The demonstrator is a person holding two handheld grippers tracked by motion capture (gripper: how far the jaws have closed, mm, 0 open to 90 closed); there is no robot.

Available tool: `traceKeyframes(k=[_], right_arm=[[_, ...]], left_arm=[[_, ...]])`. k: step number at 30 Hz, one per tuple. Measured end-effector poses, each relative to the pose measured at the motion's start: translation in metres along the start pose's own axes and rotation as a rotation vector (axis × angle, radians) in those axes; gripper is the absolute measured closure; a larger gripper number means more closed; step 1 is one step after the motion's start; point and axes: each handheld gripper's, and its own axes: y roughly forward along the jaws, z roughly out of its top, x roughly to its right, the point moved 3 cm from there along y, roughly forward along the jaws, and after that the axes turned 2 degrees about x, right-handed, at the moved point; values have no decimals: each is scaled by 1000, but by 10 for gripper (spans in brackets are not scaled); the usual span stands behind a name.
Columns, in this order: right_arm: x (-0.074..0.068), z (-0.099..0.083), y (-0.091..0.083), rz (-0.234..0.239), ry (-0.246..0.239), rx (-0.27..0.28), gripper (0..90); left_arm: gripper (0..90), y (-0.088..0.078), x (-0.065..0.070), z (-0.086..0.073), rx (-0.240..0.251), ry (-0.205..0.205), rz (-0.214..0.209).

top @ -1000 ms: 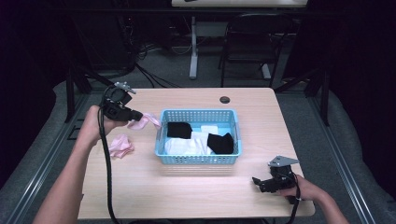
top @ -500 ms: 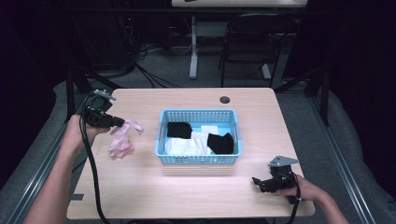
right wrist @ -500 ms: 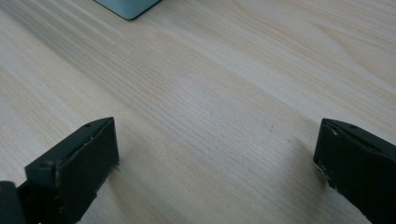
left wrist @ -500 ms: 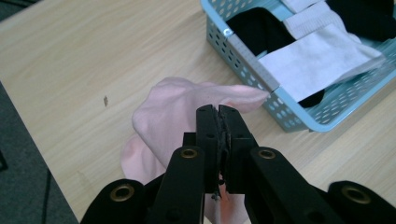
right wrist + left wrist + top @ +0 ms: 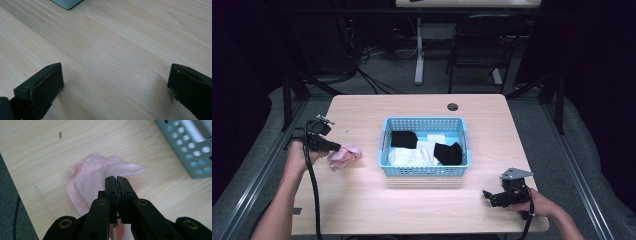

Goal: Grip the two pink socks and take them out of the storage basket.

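on the left side of the table (image 5: pixel 422 205) the left gripper (image 5: pixel 343 148) has its jaws pressed together on a pink cloth (image 5: pixel 346 156). in the left gripper view the two black jaws meet tight, and the pink cloth (image 5: pixel 100 176) is pinched between them. the cloth is soft and bunched up. it rests on the wood just left of the blue basket (image 5: pixel 424 171), and it does not touch the basket. one corner of the basket (image 5: pixel 190 157) shows far off to the right in the left gripper view.

the basket sits in the middle of the table. inside it lie two black cloths (image 5: pixel 403 139) and some white cloths (image 5: pixel 412 156).

near the right front corner of the table the right gripper (image 5: pixel 488 196) lies low in the person's hand. its jaws are wide apart, with bare wood between them. it is well apart from the basket. a small dark round hole (image 5: pixel 452 107) sits at the far edge of the table.
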Motion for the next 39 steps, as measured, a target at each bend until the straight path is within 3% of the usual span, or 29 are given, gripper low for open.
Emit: traceKeyframes(k=[5,10,11,14,15,16,20,23,25,28,31,39], right_arm=[[0,0,0,-2,1,-2,0],[0,0,0,-2,2,-1,0],[0,0,0,-1,2,-1,0],[0,0,0,-1,2,-1,0],[0,0,0,1,3,-1,0],[0,0,0,1,3,-1,0],[0,0,0,-1,2,-1,0],[0,0,0,-1,2,-2,0],[0,0,0,-1,2,-1,0],[0,0,0,-1,1,-2,0],[0,0,0,-1,2,-1,0],[0,0,0,-1,2,-2,0]], left_arm=[[832,19,-9,-16,-25,-49,4],[652,20,-12,-24,-9,-64,16],[652,18,-13,-25,-3,-69,29],[393,9,-13,-31,51,-107,84],[256,2,-12,-36,73,-122,108],[204,2,-12,-36,73,-122,108],[143,-12,-5,-49,108,-132,137],[55,-18,4,-67,100,-149,139],[42,-18,7,-74,95,-163,140],[1,-16,15,-89,97,-188,108],[0,-11,27,-102,101,-178,95],[0,5,35,-121,96,-164,105]])
